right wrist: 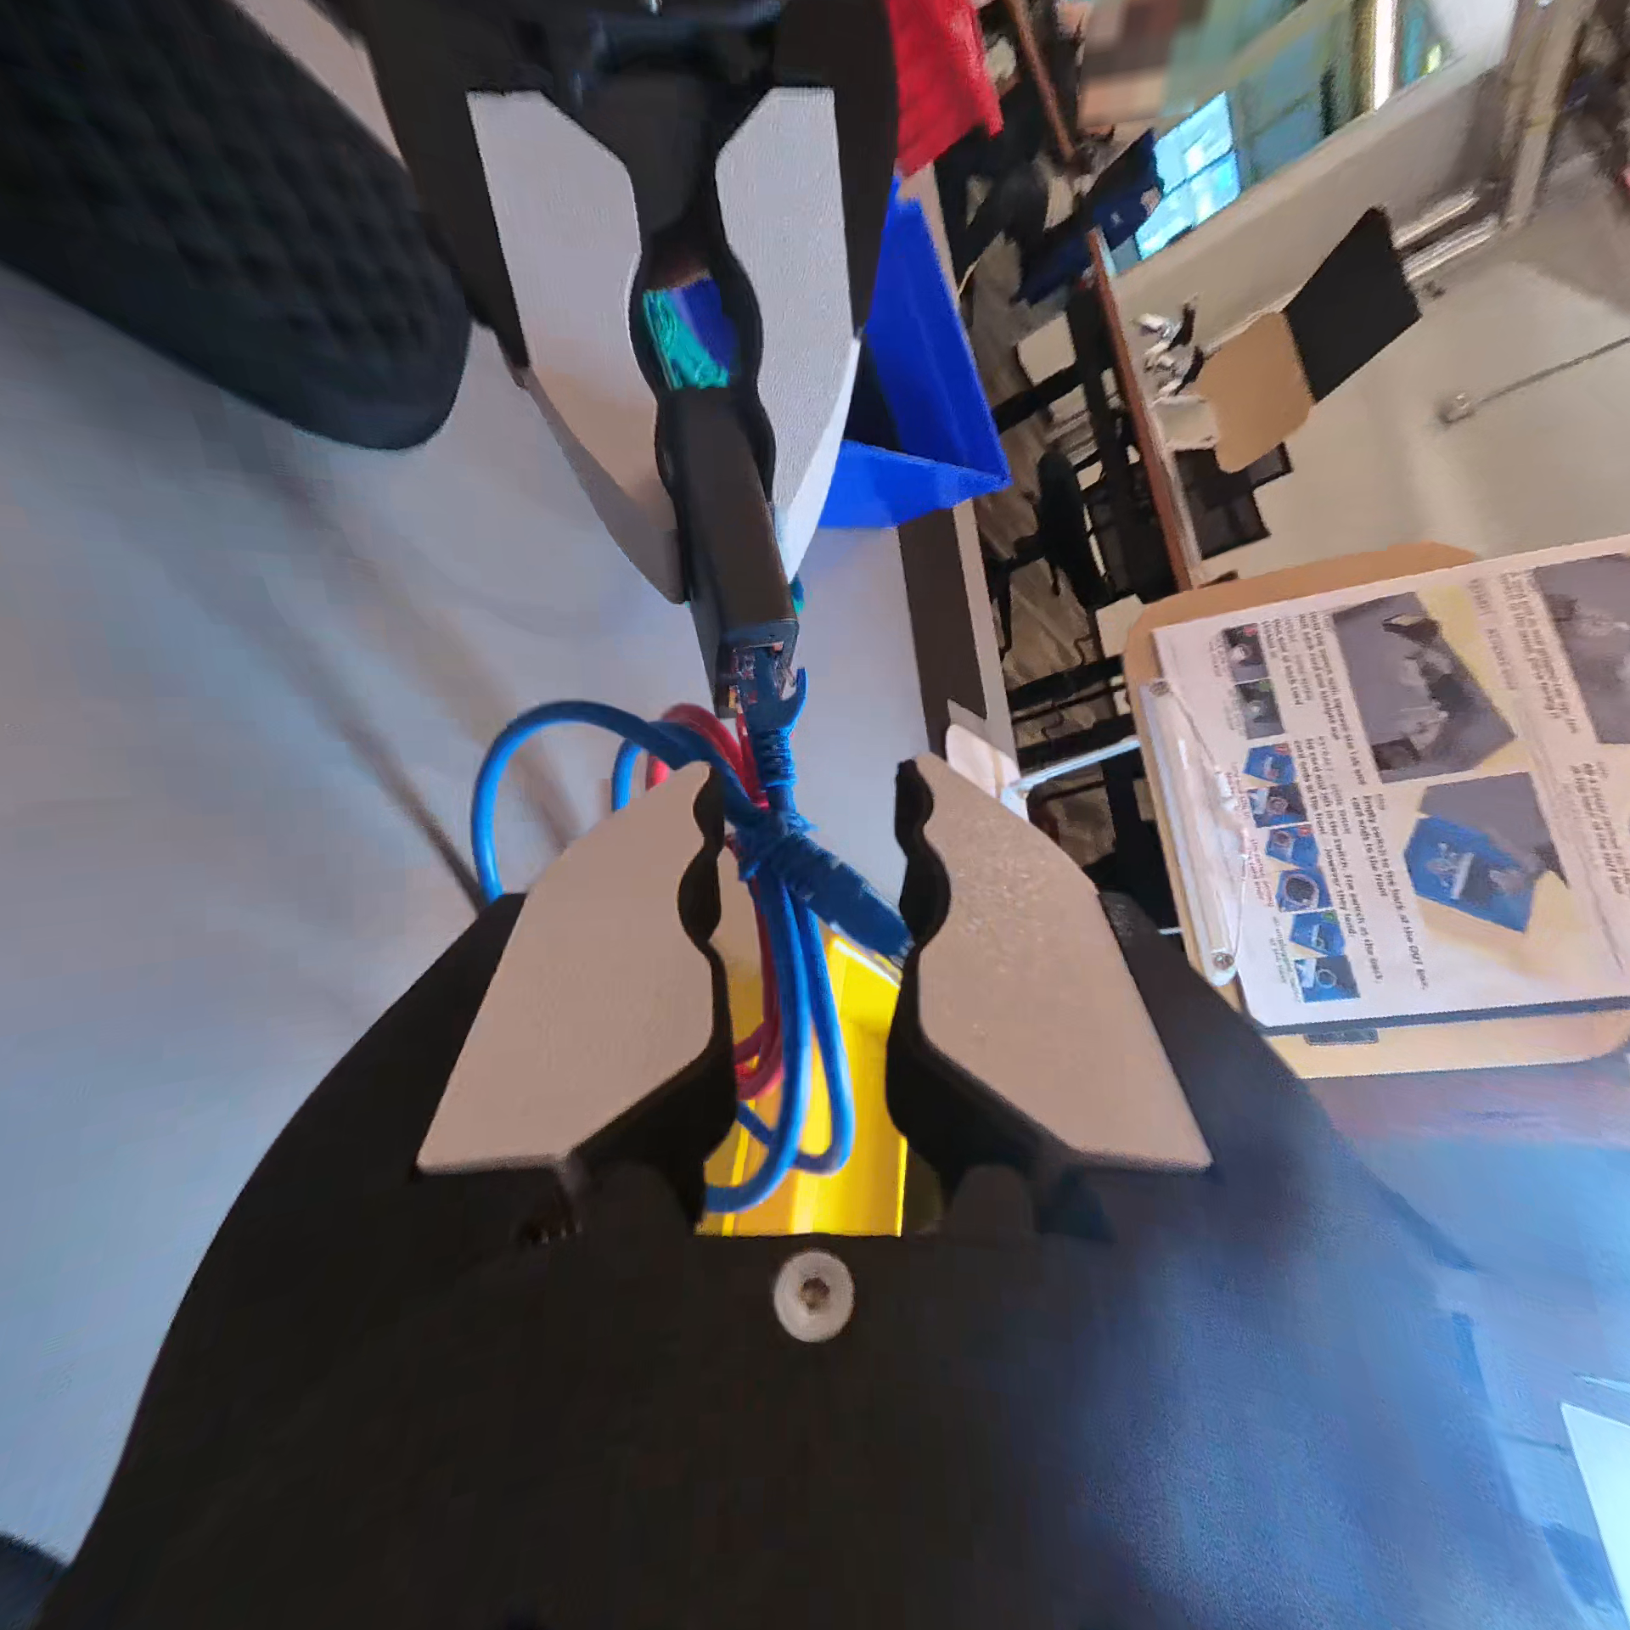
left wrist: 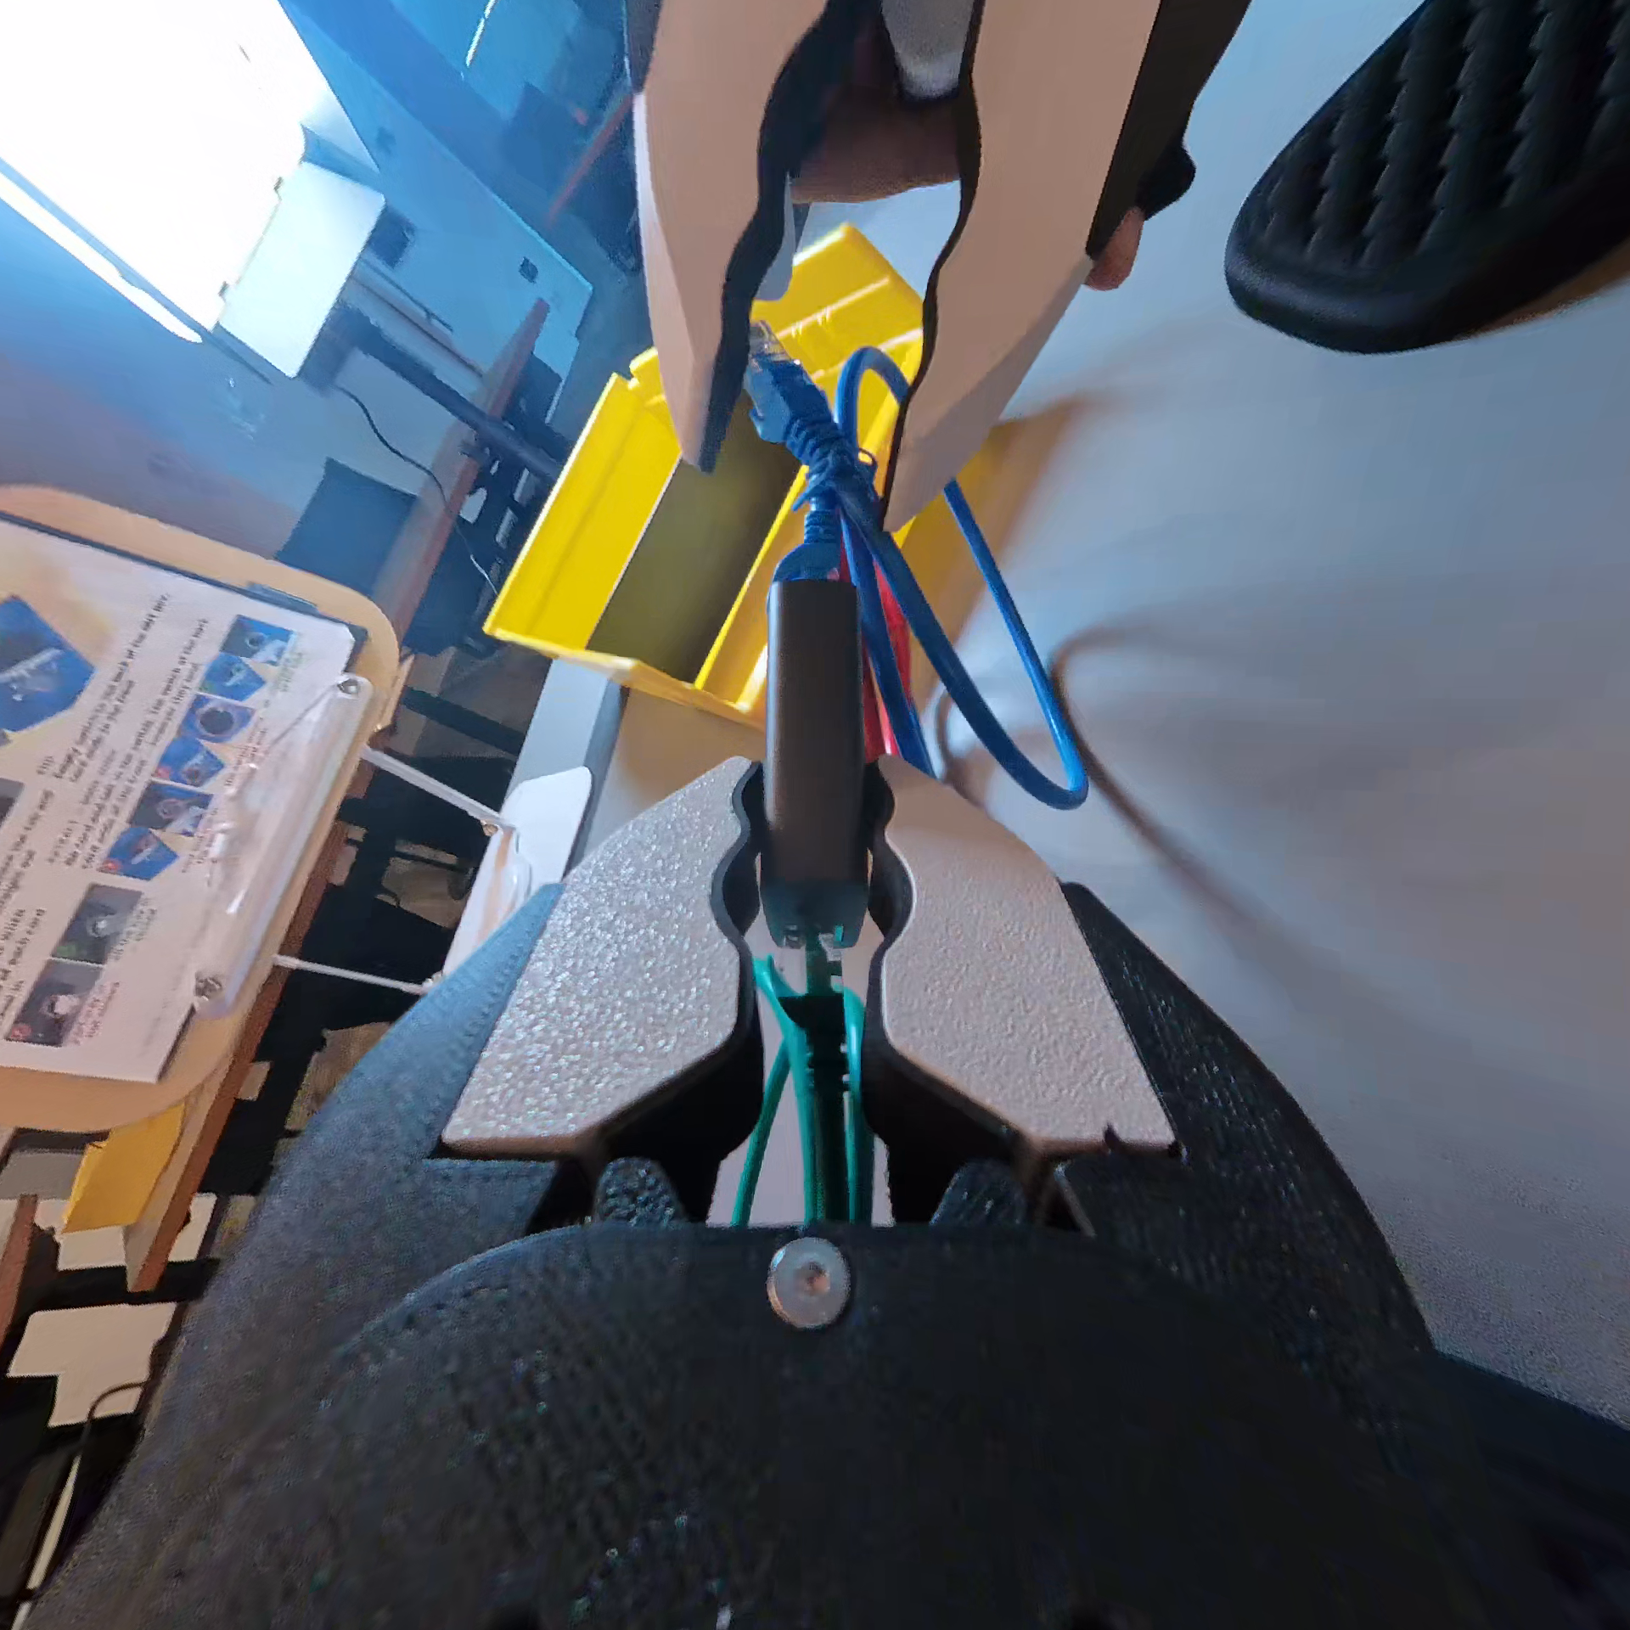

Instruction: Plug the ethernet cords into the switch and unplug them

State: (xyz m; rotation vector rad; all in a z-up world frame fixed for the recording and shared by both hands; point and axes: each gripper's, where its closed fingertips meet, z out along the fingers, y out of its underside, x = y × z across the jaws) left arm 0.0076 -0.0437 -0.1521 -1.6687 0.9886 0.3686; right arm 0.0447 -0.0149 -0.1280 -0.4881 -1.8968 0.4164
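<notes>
1. the left gripper point(left wrist: 813, 869) is clamping the dark ethernet switch point(left wrist: 811, 714) by its body, lifting it clear of the grey table point(left wrist: 1323, 706) so that both port ends are staying reachable.
2. a green cord point(left wrist: 798, 1094) is sitting plugged in at the near end; a blue cord point(left wrist: 891, 564) is sitting plugged in at the far end, with a red cord point(right wrist: 758, 1041) bundled alongside.
3. the right gripper point(right wrist: 807, 847) is facing the left one head-on, its fingers spread wide around the blue cord's loose plug point(right wrist: 838, 882), gripping nothing.
4. a yellow bin point(left wrist: 609, 564) is lying behind the cords, a blue bin point(right wrist: 917, 414) near the table edge.
5. both grippers are being held tilted, roughly in line.
</notes>
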